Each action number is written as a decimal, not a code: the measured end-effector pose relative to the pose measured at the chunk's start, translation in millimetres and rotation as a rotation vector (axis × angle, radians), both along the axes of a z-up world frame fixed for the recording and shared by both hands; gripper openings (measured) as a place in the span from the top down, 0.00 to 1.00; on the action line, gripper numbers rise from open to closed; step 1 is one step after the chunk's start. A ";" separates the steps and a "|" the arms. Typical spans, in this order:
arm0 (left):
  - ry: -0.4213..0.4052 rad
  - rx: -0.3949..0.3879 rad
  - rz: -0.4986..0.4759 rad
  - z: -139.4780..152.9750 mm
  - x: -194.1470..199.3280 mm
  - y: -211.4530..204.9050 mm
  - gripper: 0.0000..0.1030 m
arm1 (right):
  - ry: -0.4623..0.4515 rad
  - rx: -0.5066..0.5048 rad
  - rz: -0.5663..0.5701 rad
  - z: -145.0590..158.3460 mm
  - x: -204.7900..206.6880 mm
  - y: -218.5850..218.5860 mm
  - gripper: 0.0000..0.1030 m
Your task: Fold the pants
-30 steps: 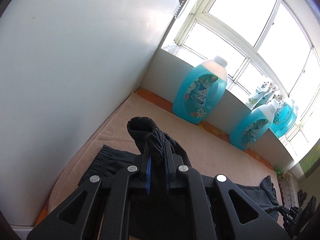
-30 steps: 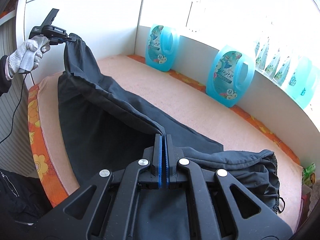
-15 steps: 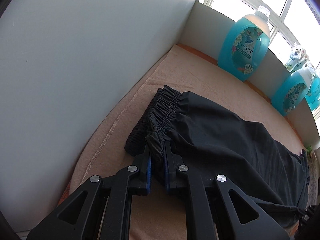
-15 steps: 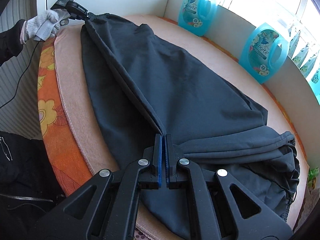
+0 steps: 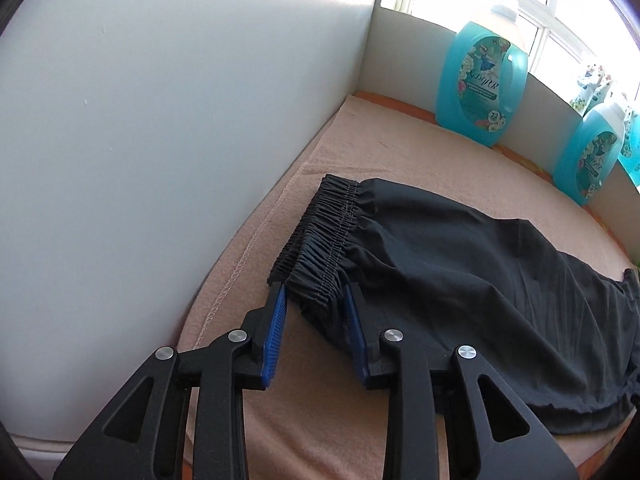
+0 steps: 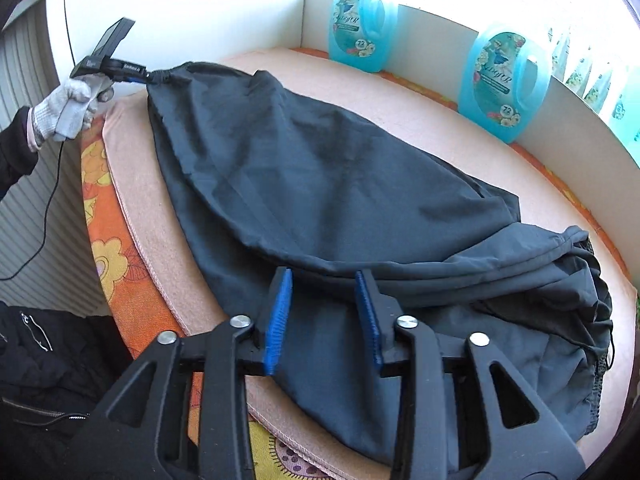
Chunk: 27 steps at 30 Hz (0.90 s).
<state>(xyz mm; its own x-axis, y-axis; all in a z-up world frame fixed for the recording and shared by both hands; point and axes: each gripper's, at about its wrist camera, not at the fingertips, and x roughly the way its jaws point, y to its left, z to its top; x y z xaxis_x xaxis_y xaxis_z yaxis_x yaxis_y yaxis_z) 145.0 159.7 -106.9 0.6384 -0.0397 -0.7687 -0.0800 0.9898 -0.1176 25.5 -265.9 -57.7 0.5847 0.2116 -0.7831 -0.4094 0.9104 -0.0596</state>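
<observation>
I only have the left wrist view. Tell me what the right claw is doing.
Observer: The right claw has just been opening. Its pads stand apart above the pants and pinch nothing.
Operator: Report the far end of the pants.
Observer: The far end lies bunched in loose folds on the peach blanket, not laid flat.
</observation>
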 end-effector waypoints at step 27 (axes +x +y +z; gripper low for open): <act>-0.005 -0.229 -0.861 45.3 -81.6 -300.4 0.62 | 0.025 0.316 -0.640 50.5 82.5 -238.4 0.34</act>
<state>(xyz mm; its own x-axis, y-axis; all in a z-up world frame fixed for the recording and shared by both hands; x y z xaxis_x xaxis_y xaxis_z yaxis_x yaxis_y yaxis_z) 63.4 -140.7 -61.5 0.3191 -0.6598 -0.6803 0.6820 0.6583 -0.3186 108.0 -504.3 -7.2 0.6525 0.0522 -0.7560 0.2129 0.9448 0.2491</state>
